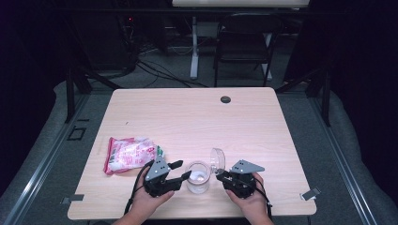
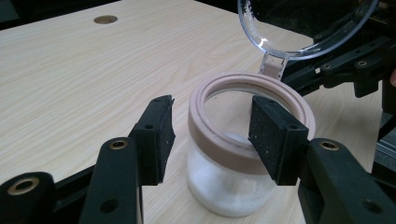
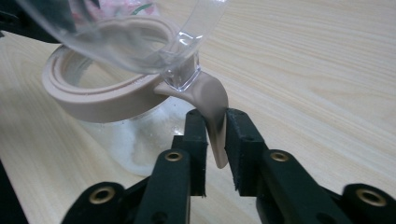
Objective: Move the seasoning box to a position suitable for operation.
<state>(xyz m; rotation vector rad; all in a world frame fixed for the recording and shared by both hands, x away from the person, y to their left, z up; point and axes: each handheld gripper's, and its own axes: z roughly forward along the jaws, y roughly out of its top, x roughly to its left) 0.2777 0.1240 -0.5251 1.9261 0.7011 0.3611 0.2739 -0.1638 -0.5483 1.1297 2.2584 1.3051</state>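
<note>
On the wooden table [image 1: 244,117], the pink snack packet [image 1: 129,154] lies left of the glass jar [image 1: 198,178], which stands near the front edge with its clear lid [image 1: 217,159] swung up. The left gripper [image 1: 180,171] straddles the jar's rim, jaws apart and not pressing, while the right gripper [image 1: 220,174] pinches the lid's beige tab [image 3: 215,126].

Pink packet [image 1: 129,154]: print too small to read in high view. Clear lid [image 2: 299,28]: cut off by top edge in both gripper views. Jar [image 2: 233,186]: base cut by bottom edge in left gripper view; one jaw covers part of its rim. Forearms cut off at bottom of high view.
</note>
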